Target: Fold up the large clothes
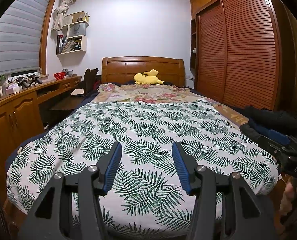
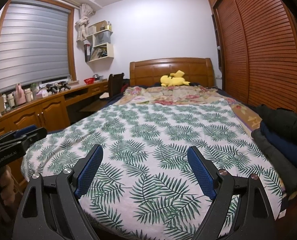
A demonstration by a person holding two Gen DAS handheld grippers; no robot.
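A pile of dark clothes, black and navy (image 1: 268, 120), lies on the right edge of the bed; in the right wrist view the pile (image 2: 282, 132) is at the right. My left gripper (image 1: 146, 150) is open and empty, held above the foot of the bed over the palm-leaf sheet (image 1: 148, 124). My right gripper (image 2: 145, 156) is open and empty, also above the sheet (image 2: 158, 130). The right gripper shows at the right edge of the left wrist view (image 1: 284, 146), close to the clothes pile. The left gripper shows at the left of the right wrist view (image 2: 18, 138).
A floral quilt (image 1: 146, 94) and a yellow plush toy (image 1: 147, 77) lie near the wooden headboard (image 1: 142, 66). A wooden desk with cabinets (image 1: 18, 104) runs along the left. A slatted wardrobe (image 1: 238, 50) stands at the right.
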